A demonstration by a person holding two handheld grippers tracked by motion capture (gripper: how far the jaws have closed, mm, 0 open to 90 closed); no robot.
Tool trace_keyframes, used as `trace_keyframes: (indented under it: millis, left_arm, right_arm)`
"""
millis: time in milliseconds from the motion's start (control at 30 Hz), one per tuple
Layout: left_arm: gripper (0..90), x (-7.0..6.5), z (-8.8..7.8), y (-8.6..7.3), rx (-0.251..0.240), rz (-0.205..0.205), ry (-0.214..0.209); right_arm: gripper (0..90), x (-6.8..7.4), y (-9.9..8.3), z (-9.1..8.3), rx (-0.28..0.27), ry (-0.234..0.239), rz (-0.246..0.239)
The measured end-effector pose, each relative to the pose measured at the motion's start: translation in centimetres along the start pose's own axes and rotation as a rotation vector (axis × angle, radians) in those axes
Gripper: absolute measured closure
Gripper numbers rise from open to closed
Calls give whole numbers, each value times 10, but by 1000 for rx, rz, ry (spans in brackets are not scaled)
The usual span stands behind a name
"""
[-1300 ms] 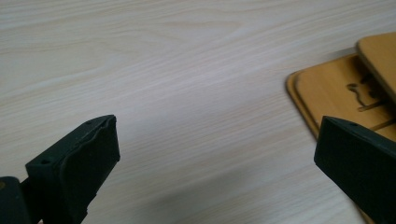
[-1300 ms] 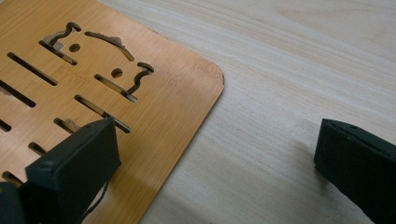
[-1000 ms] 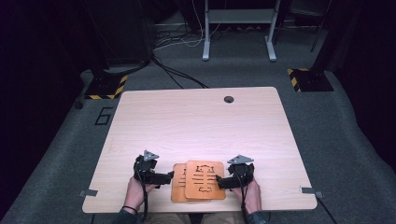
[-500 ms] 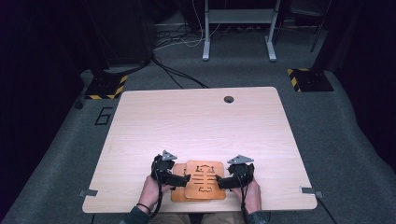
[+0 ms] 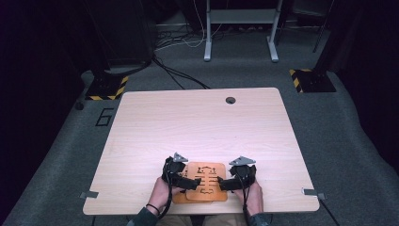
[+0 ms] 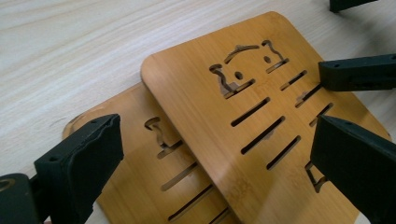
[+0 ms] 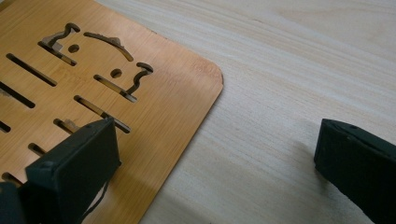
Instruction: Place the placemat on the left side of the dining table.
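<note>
While its jaws stand wide apart and hold nothing, the left gripper (image 5: 188,181) hovers over the upper bamboo board (image 6: 261,126), which overlaps the lower bamboo board (image 6: 140,172). At three o'clock, the right gripper (image 5: 226,182), equally agape and empty, straddles that board's edge on the table (image 5: 197,122).

Table: my pale wood table (image 5: 202,122) has a round cable hole (image 5: 230,100) near its far edge.
Floor: grey carpet (image 5: 357,155), black cables (image 5: 181,75) trailing.
Far: grey metal stand (image 5: 240,21); hazard-striped feet (image 5: 106,87) left and right.
Light: dim, dark surroundings.
</note>
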State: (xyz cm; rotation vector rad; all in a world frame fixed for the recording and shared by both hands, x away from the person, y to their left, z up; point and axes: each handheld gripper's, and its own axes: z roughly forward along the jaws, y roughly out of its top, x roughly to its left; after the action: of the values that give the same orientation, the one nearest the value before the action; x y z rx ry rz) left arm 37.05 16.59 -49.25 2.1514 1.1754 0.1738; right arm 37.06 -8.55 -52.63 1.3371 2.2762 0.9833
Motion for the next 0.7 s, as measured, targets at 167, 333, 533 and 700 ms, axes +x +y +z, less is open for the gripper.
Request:
trace_keyframes:
  millis: [167, 333, 533, 700]
  left_arm:
    - [35, -1, 2, 2, 3, -8, -12]
    - [45, 0, 7, 1, 14, -29, -21]
    - [56, -1, 11, 2, 27, -28, -25]
    - [58, -4, 14, 2, 33, -31, -24]
  right_arm:
    - [0, 0, 0, 0, 0, 0, 0]
    - [0, 0, 0, 0, 0, -1, 1]
    - [0, 0, 0, 0, 0, -1, 1]
    - [0, 0, 0, 0, 0, -1, 0]
